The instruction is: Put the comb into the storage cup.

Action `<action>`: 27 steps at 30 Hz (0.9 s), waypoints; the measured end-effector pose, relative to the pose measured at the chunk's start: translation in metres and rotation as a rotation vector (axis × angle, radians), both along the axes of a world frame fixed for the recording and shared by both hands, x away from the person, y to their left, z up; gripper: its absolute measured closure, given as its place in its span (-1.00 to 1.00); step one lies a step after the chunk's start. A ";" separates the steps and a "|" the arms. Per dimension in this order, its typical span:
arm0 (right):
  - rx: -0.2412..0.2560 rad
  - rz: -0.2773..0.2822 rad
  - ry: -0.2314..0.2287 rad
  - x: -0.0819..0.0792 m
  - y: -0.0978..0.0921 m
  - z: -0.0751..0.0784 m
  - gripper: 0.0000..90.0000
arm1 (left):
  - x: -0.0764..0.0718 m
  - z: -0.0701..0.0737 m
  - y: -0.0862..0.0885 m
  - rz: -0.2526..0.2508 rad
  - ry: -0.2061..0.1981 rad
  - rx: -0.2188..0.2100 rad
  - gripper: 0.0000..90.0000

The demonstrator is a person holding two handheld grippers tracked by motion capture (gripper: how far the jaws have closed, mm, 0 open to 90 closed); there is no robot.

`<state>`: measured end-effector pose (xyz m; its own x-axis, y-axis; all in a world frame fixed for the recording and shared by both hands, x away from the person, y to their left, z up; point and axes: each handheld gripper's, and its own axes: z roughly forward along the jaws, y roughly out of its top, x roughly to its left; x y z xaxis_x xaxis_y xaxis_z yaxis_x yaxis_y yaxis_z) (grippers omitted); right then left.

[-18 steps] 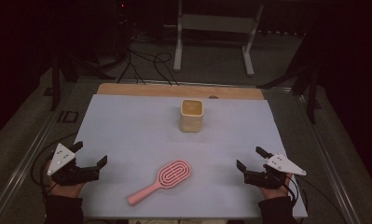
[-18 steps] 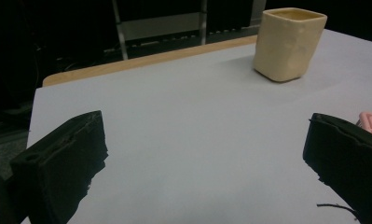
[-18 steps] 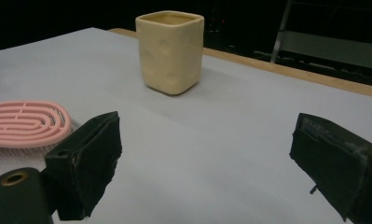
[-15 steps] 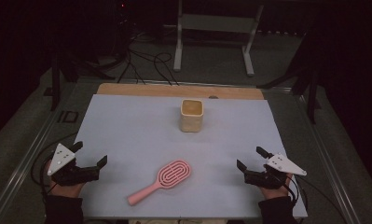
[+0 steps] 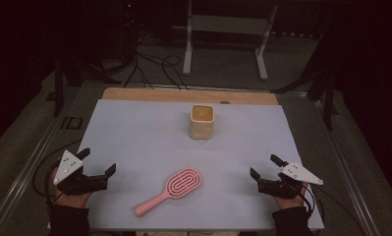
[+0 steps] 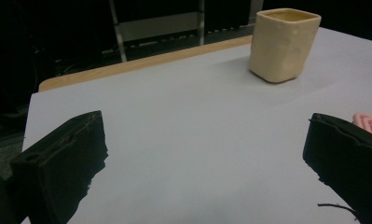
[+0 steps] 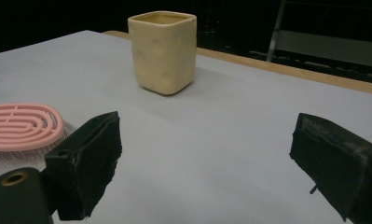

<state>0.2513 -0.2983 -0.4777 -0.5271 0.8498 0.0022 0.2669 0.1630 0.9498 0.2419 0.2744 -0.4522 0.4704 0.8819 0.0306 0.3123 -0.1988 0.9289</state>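
A pink hairbrush (image 5: pixel 171 190) lies bristles up near the table's front edge, handle pointing front-left. Its head shows at the left in the right gripper view (image 7: pixel 21 126) and at the right edge in the left gripper view (image 6: pixel 370 122). A cream square cup (image 5: pixel 202 121) stands upright toward the back middle (image 6: pixel 283 44) (image 7: pixel 163 50). My left gripper (image 5: pixel 97 162) rests at the front left, open and empty (image 6: pixel 204 158). My right gripper (image 5: pixel 265 167) rests at the front right, open and empty (image 7: pixel 211 158).
A pale grey mat (image 5: pixel 149 137) covers the table, with a wooden strip (image 5: pixel 183 95) along its far edge. Beyond it stand a metal frame (image 5: pixel 223 29) and cables on a dark floor.
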 end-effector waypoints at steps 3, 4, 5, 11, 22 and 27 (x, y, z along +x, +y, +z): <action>0.001 0.000 0.001 0.000 0.000 0.000 -0.81 | 0.000 0.002 -0.003 -0.009 -0.001 -0.001 -1.00; 0.000 0.000 0.002 0.000 0.000 -0.001 -0.81 | 0.000 0.002 -0.005 -0.015 0.000 -0.005 -1.00; 0.000 0.000 0.004 0.000 0.000 -0.001 -0.81 | 0.000 0.003 -0.006 -0.020 0.000 -0.015 -1.00; -0.003 0.004 0.010 0.001 0.000 -0.002 -0.81 | -0.001 0.010 -0.015 -0.050 -0.014 -0.027 -1.00; -0.003 0.010 0.015 0.002 0.000 -0.003 -0.81 | -0.001 0.012 -0.028 -0.085 -0.002 -0.015 -0.99; -0.005 0.013 0.017 0.002 0.001 -0.003 -0.81 | 0.000 0.011 -0.036 -0.105 0.007 -0.001 -0.99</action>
